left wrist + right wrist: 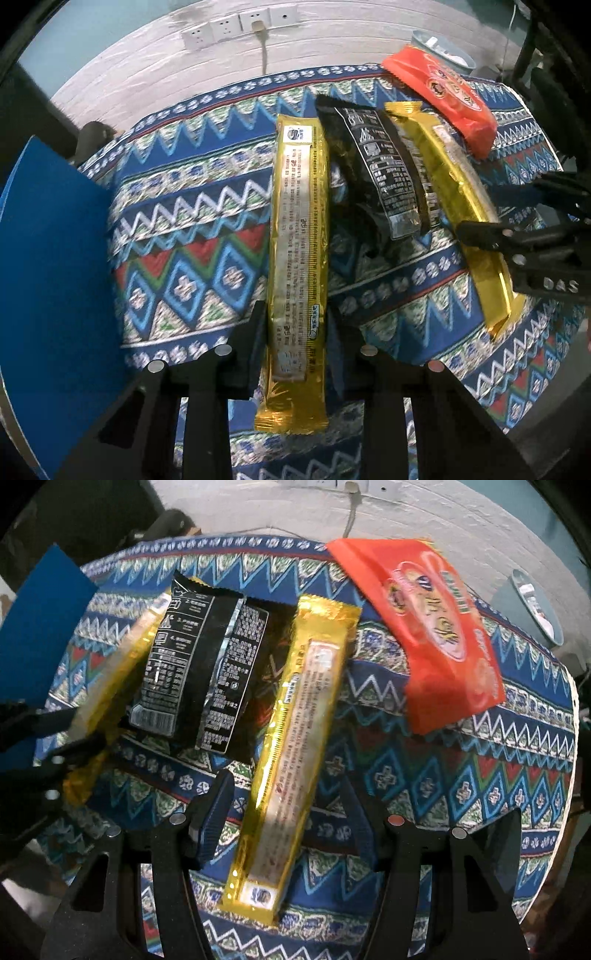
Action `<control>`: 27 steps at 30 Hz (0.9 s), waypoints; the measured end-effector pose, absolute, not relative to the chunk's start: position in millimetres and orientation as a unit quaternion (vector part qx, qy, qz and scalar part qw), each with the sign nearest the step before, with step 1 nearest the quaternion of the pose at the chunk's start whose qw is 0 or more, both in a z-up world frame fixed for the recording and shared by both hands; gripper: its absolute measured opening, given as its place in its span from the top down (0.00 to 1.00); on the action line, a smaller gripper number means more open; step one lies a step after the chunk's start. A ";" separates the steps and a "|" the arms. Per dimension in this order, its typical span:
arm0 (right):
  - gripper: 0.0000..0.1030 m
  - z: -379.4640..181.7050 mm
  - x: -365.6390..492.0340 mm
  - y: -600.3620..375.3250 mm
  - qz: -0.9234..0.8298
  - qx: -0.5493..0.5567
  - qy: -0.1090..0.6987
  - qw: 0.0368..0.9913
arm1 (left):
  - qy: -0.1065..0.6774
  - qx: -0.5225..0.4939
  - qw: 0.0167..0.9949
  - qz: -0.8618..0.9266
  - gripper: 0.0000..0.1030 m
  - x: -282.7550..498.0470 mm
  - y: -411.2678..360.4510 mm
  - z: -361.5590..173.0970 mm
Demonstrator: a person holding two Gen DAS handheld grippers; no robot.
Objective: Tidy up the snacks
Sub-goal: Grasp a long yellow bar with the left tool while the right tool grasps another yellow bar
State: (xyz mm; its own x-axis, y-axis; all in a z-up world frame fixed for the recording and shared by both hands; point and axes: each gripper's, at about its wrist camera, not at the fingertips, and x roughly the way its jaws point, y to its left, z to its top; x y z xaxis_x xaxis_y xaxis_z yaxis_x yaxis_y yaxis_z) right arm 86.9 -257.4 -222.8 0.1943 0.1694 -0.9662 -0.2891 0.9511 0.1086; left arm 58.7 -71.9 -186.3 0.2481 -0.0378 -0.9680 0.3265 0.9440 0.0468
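Note:
Two long gold snack packs, a black pack and an orange pack lie on a patterned cloth. In the left wrist view my left gripper (297,325) is shut on the left gold pack (299,236). The black pack (376,166) lies beside it, then the second gold pack (454,206), then the orange pack (447,92). My right gripper (498,210) straddles the second gold pack from the right. In the right wrist view my right gripper (288,797) is open around that gold pack (295,731), with the black pack (207,664) to the left and the orange pack (428,627) at upper right.
A blue board (55,266) stands at the left edge of the table. A grey bowl (443,48) sits beyond the orange pack. The table's round edge (569,775) is close on the right. A white wall with sockets (236,26) is behind.

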 end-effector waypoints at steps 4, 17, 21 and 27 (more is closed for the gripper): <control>0.42 -231.8 89.0 -252.3 0.141 -0.062 0.625 0.765 | 0.604 0.117 0.781 -0.109 0.70 52.2 -59.9 -186.1; 0.68 -236.6 87.3 -271.8 0.125 -0.042 0.612 0.780 | 0.611 0.068 0.783 -0.099 0.61 92.3 -41.3 -201.5; 0.67 -239.2 90.1 -272.9 0.124 -0.049 0.598 0.791 | 0.608 0.067 0.785 -0.097 0.61 100.1 -39.9 -201.1; 0.67 -245.3 87.0 -256.5 0.119 -0.068 0.580 0.803 | 0.601 0.074 0.789 -0.102 0.63 95.2 -49.8 -202.2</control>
State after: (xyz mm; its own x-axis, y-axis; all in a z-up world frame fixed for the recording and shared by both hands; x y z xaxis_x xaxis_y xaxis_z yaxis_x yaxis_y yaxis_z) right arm 87.0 -256.5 -245.3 0.2988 0.1111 -0.9478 -0.2695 0.9626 0.0279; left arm 95.2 -49.8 -202.2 0.2570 -0.0732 -0.9637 0.2500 0.9682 -0.0069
